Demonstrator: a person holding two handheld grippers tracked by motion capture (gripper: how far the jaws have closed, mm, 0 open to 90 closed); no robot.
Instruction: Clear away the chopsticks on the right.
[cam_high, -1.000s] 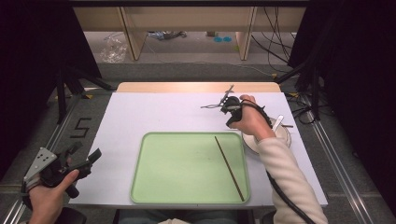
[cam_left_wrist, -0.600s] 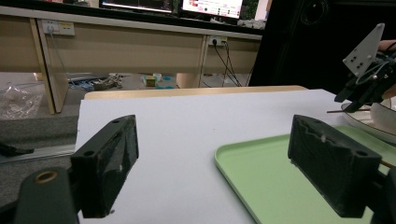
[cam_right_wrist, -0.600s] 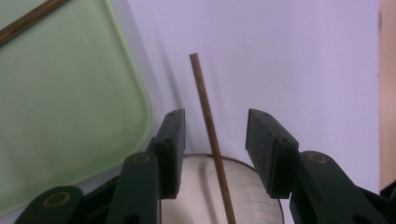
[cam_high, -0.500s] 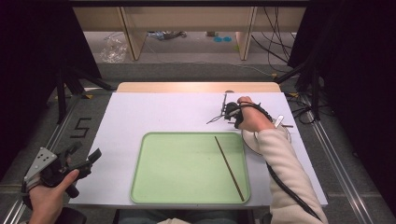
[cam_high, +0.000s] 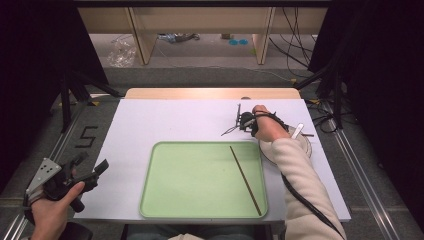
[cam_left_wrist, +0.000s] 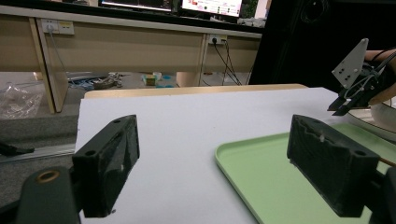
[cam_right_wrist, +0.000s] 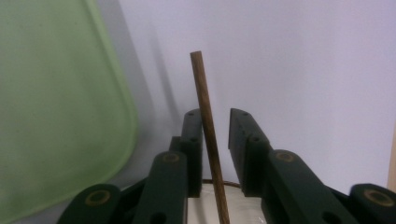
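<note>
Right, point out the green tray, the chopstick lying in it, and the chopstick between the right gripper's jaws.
green tray (cam_high: 185, 200), high view, bare middle of its floor.
chopstick in the tray (cam_high: 245, 179), high view, middle of its shaft.
chopstick between the jaws (cam_right_wrist: 205, 107), right gripper view, upper shaft above the jaws.

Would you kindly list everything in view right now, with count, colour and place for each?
Table: one, white top, centre of the high view.
Tray: one, pale green, near middle of the table.
Chopstick in tray: one, dark brown, lying diagonally on the tray's right side.
Chopstick at gripper: one, brown, between the right gripper's jaws, a gap showing on one side.
Plate: one, white, right of the tray, partly under the sleeve.
Spoon: one, white, on the plate.
Left gripper: one, black, open, off the table's near left corner.
Right gripper: one, black, past the tray's far right corner.
Sleeve: one, cream, right forearm.
</note>
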